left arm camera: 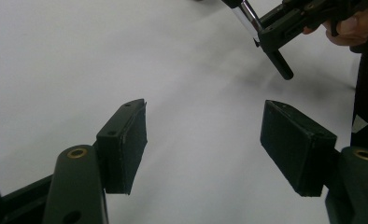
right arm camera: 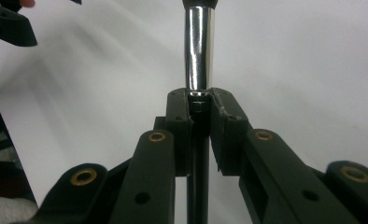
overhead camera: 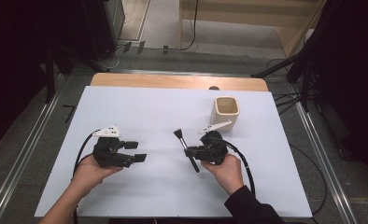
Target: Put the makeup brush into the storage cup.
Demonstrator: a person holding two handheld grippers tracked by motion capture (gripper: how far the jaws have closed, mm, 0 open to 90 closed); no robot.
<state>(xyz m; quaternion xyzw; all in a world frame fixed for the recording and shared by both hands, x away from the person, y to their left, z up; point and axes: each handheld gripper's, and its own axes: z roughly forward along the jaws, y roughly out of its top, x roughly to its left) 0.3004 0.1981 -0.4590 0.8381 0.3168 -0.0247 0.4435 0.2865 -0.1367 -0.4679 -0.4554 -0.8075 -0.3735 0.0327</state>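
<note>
The right gripper (overhead camera: 187, 151) pinches a black-handled brush with a chrome ferrule (overhead camera: 186, 150) left of the cream square cup (overhead camera: 226, 112); the left gripper (overhead camera: 136, 151) stands spread, empty

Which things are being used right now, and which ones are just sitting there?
In use:
- brush, clamped in the right gripper

Just sitting there:
- cream cup, standing beyond the right gripper
- left gripper, open, holding nothing
- white table
</note>
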